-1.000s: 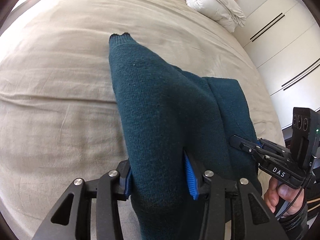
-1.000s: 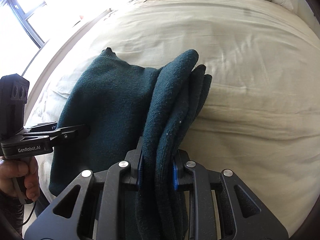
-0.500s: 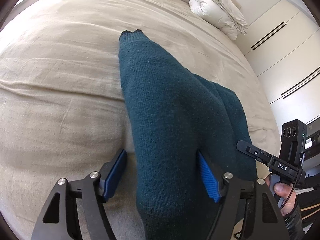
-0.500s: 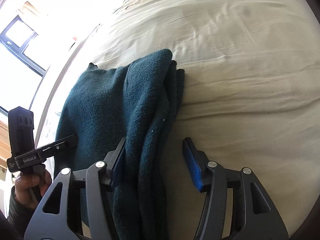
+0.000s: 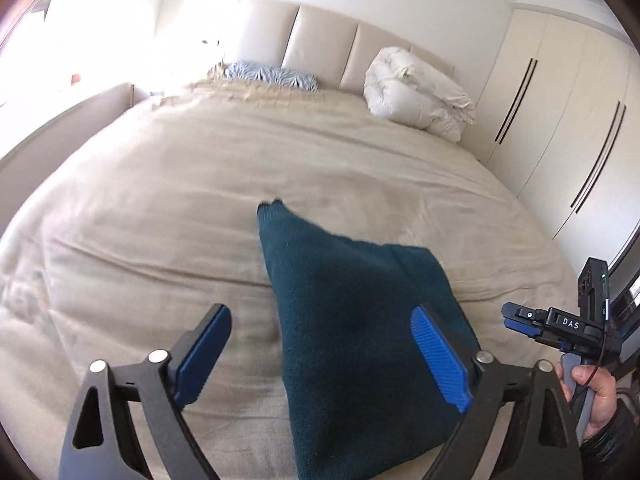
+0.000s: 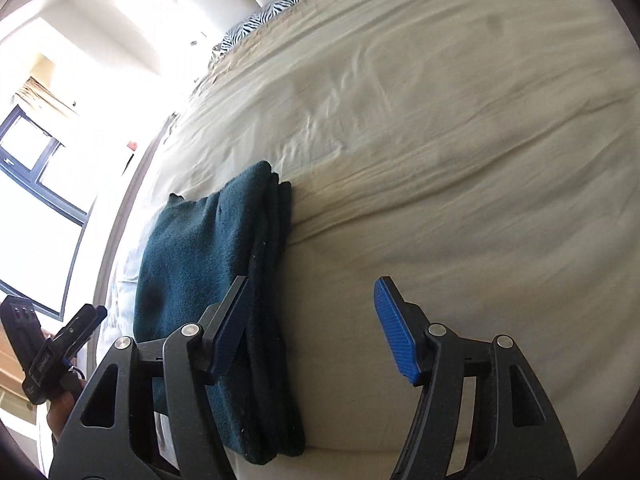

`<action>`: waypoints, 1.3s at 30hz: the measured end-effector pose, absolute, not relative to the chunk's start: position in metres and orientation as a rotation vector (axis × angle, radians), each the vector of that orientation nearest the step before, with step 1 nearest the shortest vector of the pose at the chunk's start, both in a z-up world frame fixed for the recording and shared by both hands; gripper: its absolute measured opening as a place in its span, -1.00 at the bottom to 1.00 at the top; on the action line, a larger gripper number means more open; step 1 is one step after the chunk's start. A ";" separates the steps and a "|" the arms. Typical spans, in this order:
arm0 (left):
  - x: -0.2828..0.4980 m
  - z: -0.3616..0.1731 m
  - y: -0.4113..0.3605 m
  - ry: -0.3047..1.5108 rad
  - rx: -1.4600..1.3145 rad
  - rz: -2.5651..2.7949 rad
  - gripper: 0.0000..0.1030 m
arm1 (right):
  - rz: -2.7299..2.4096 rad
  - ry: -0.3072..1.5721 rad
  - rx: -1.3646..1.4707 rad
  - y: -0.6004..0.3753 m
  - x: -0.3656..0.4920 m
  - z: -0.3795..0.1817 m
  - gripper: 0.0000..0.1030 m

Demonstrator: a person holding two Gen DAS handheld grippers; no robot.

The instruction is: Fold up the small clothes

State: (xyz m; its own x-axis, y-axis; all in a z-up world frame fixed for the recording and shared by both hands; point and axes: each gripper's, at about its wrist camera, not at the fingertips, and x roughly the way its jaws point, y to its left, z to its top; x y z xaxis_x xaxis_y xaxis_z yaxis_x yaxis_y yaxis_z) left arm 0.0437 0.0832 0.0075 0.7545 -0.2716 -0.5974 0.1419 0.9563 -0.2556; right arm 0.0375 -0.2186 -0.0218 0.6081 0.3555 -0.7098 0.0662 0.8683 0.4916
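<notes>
- Left wrist view: left gripper (image 5: 320, 354) jaws wide and opening, nothing clamped. Sweater (image 5: 352, 320) lies flat on the bed (image 5: 160, 200) under the gap, nearer the right pad (image 5: 440, 364); pads look clear of the knit.
- Right wrist view: right gripper (image 6: 316, 328) jaws apart and opening, nothing clamped. Folded sweater (image 6: 208, 264) sits left of the gap, its stacked edge under the left pad (image 6: 232, 320); touching or just above, can't tell. Bare sheet between the pads.
- Sweater is near the bed's foot edge, folded in layers, one narrow end (image 5: 270, 206) pointing toward the headboard.
- Risk: the left pad of the right gripper snags the knit as it pulls off, dragging the top layer and opening the fold.
- Risk: thick knit, so the layers may spring apart with nothing pressing them.
- Risk: fold looks skewed in left wrist view, tapering at the far end; another fold on top would come out lopsided.
- Risk: it sits close to the edge, so a nudge could slide it off.
</notes>
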 end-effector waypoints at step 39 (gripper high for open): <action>-0.021 0.006 0.038 0.849 -0.070 0.015 1.00 | 0.015 0.844 0.077 -0.106 -0.071 0.060 1.00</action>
